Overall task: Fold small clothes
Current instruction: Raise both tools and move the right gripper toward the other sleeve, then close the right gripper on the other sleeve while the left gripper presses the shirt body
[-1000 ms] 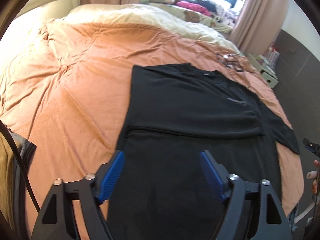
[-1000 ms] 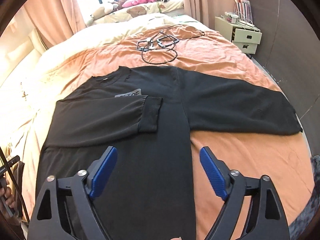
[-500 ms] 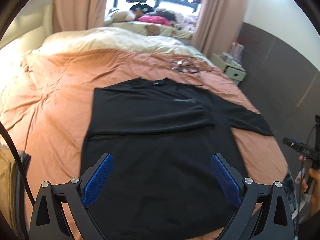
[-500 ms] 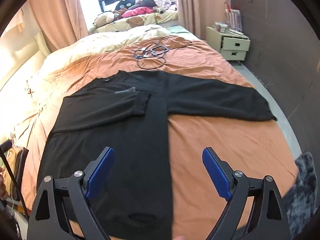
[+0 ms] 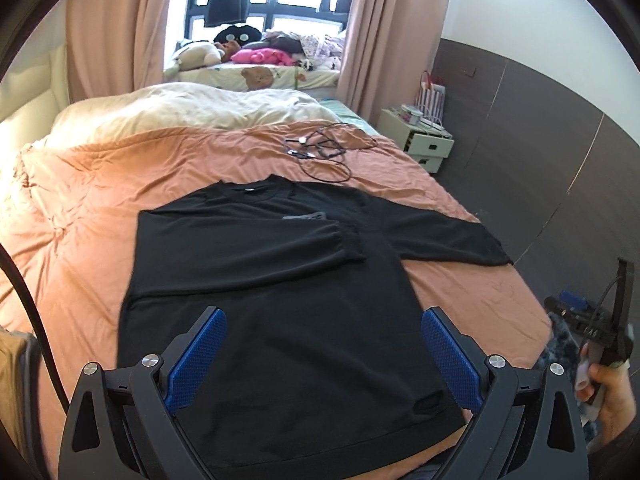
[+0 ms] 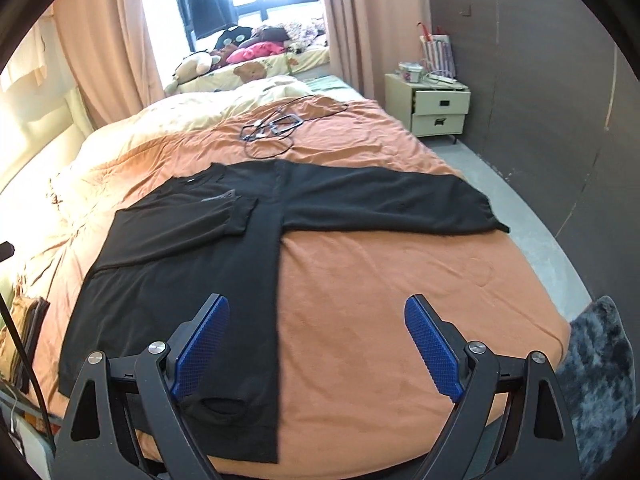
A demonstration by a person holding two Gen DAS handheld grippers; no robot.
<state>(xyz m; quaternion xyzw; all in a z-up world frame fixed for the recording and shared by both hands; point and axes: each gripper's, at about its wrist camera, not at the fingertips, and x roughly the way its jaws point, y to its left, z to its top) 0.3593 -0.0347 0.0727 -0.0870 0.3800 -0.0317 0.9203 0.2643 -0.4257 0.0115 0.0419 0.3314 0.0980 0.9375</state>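
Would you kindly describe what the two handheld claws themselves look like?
Both match: the left claw and right claw have matte black angular frames with silver round bolt heads. Each finger carries a bright blue pad with a fine dotted texture. A black cable curves past the left one. No markings show.

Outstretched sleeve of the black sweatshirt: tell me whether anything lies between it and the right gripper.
Nothing visible does. Only bare orange bedspread lies between the right gripper, jaws open, and the outstretched sleeve. The tangle of cables lies beyond the black sweatshirt, out of the path.
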